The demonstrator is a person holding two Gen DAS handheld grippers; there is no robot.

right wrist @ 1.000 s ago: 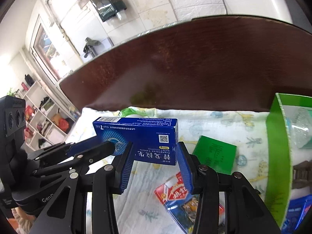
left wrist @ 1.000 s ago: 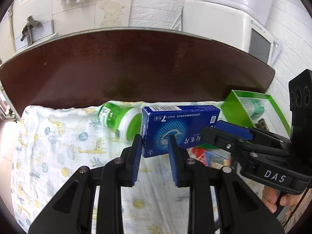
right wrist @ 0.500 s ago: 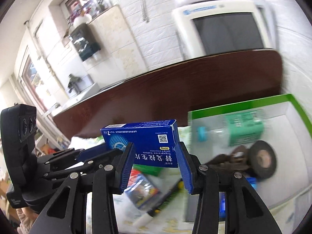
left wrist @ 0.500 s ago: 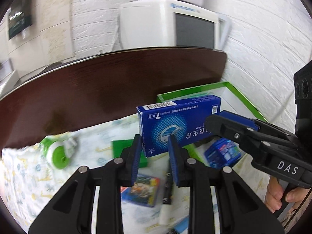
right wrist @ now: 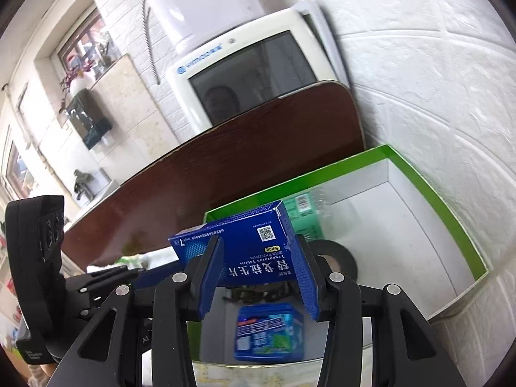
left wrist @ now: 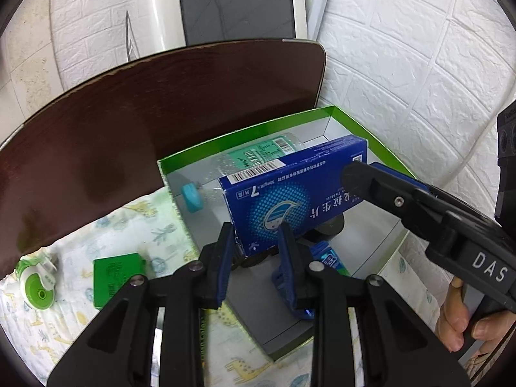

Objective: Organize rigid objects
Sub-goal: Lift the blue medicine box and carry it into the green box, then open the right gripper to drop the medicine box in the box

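A blue medicine box (left wrist: pixel 290 190) (right wrist: pixel 254 251) hangs in the air over the green-rimmed box (left wrist: pixel 245 137) (right wrist: pixel 429 187). My left gripper (left wrist: pixel 254 242) is shut on its near end. My right gripper (right wrist: pixel 258 264) is shut on its other end and comes in from the right in the left wrist view. Inside the green-rimmed box lie a clear bottle with a green label (left wrist: pixel 261 154) and teal cap, a black tape roll (right wrist: pixel 335 259) and a blue pack (right wrist: pixel 269 335). The medicine box hides part of the bottle.
On the giraffe-print cloth (left wrist: pixel 48 338) lie a green and white bottle (left wrist: pixel 34 285) and a flat green packet (left wrist: pixel 116 279). A dark wooden board (left wrist: pixel 161 113) stands behind. A white brick wall (left wrist: pixel 419 64) is close on the right, and a white appliance (left wrist: pixel 238 6) is behind the board.
Both grippers have carried the blue medicine box to the right, from above the cloth to above the green-rimmed box. The green and white bottle has slid to the far left of the view.
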